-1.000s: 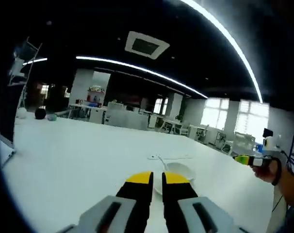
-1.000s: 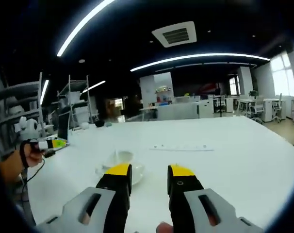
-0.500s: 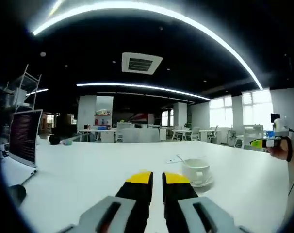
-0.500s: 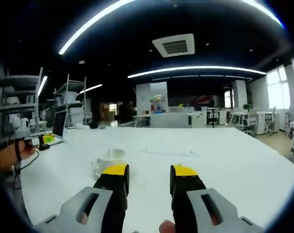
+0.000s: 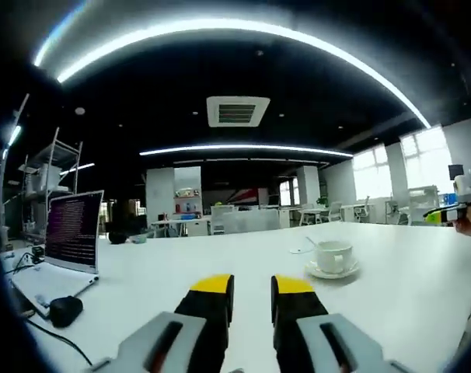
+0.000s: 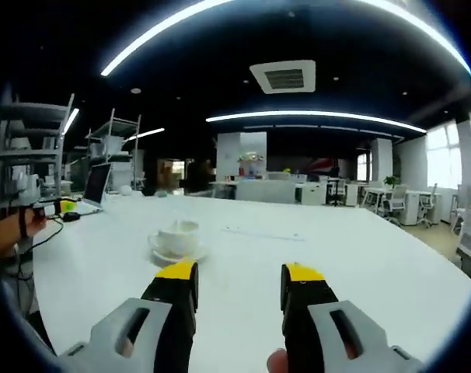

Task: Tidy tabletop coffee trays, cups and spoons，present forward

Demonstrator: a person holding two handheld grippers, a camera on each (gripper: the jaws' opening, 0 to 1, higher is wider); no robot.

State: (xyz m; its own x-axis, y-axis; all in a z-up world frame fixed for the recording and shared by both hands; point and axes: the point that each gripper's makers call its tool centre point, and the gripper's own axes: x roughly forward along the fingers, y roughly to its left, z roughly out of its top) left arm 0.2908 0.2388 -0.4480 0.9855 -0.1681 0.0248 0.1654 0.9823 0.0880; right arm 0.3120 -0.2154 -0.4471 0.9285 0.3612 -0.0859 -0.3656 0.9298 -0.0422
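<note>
A white coffee cup stands on a white saucer on the white table, ahead and to the right of my left gripper. A spoon handle sticks up from the cup. The left jaws stand a little apart with nothing between them. In the right gripper view the same cup and saucer sit just beyond the left jaw of my right gripper, which is open and empty. The left gripper, held by a hand, appears at the far left, and the right gripper at the far right edge.
An open laptop and a dark mouse with a cable lie at the table's left end. A flat white strip lies beyond the cup. Shelving and office desks stand in the background. Bare white tabletop spreads to the right.
Both cameras have dropped lower and levelled, so the cup now looks farther off. The left jaws have parted a little; the right jaws have spread slightly wider.
</note>
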